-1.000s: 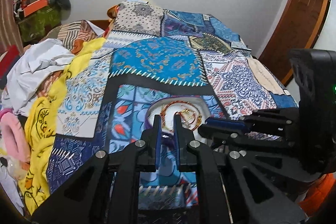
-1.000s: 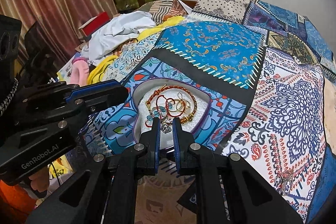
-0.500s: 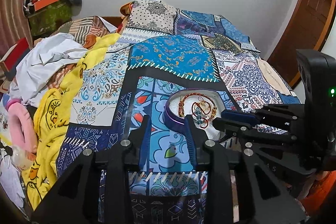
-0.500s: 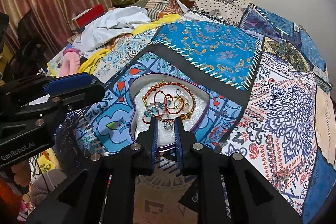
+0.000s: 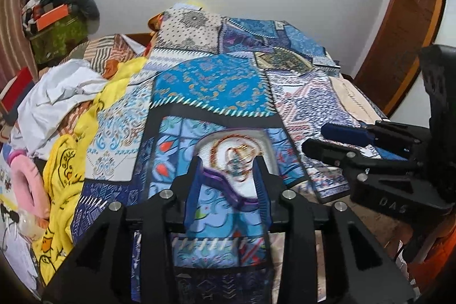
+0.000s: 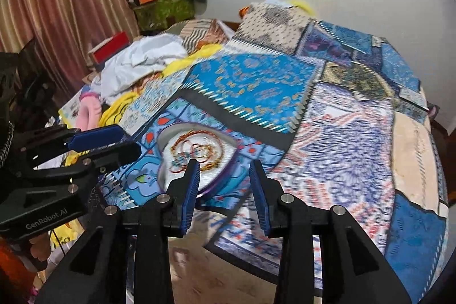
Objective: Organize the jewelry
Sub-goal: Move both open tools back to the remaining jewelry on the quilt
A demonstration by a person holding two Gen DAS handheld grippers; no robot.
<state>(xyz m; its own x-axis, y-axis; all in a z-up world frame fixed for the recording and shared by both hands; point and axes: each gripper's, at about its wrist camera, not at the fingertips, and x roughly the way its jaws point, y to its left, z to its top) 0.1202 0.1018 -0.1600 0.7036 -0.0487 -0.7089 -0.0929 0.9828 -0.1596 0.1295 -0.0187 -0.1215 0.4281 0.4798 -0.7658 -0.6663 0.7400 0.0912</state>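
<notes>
A shallow tray with a purple rim (image 5: 236, 132) and a white lining lies on the patchwork bedspread (image 5: 211, 84). It holds a tangle of jewelry (image 5: 238, 154): red and gold beaded strands and a small blue piece. My left gripper (image 5: 228, 184) hovers over the tray's near rim, its jaws opening, the pads pressing on nothing. In the right wrist view the tray (image 6: 226, 175) and the jewelry (image 6: 196, 151) sit just beyond my right gripper (image 6: 225, 181), whose jaws are opening and empty. Each gripper shows in the other's view: the right gripper (image 5: 315, 138) and the left gripper (image 6: 128, 141).
White cloth (image 5: 59, 93), a yellow printed cloth (image 5: 65, 161) and a pink padded thing (image 5: 25, 181) are heaped along the bed's left side. Boxes and bags (image 5: 57, 27) are stacked in the far left corner. A wooden door (image 5: 399, 33) stands at the right.
Both grippers were shut a second ago and now stand open. Both have drawn up and back from the tray, and the views are blurred by motion.
</notes>
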